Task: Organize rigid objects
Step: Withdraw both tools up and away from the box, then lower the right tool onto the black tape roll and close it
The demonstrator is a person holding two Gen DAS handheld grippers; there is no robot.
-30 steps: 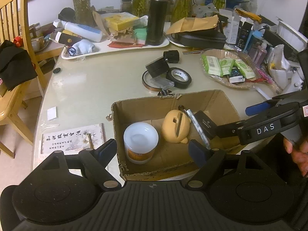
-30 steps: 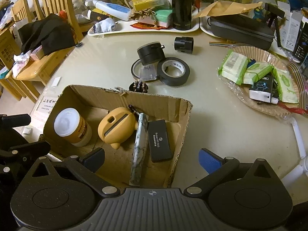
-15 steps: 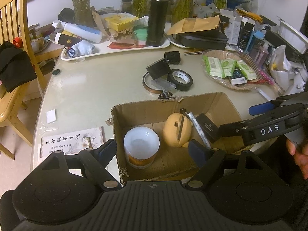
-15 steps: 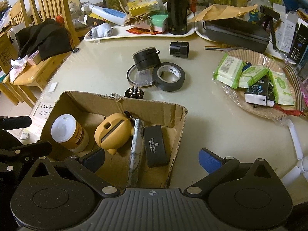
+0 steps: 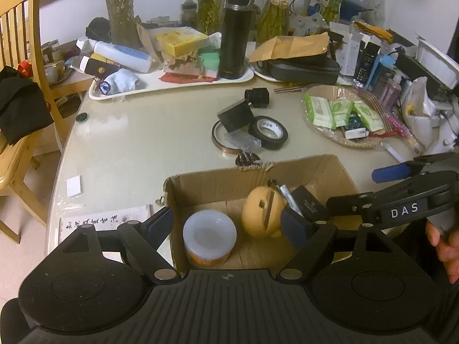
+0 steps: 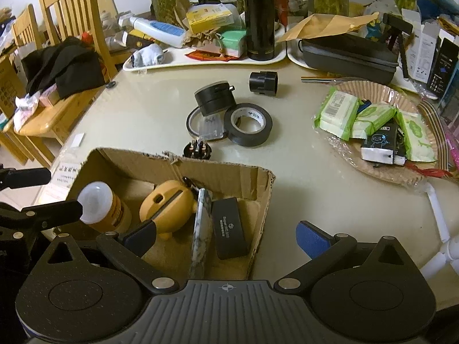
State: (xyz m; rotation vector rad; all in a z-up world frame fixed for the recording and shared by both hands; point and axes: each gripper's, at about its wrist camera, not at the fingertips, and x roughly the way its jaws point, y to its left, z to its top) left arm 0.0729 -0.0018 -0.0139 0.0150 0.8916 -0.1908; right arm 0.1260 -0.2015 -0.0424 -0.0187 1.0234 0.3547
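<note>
In the left wrist view the right gripper runs off the right edge, and only part of the hand holding it shows. The left gripper's own body hides the near wall of the box and the foot of the jar. The print on the sheet is too blurred to read, and the gripper covers its lower part. In the right wrist view the small lettering on the black case cannot be read. The flask is cut off by the top edge, and the white stand by the right edge.
</note>
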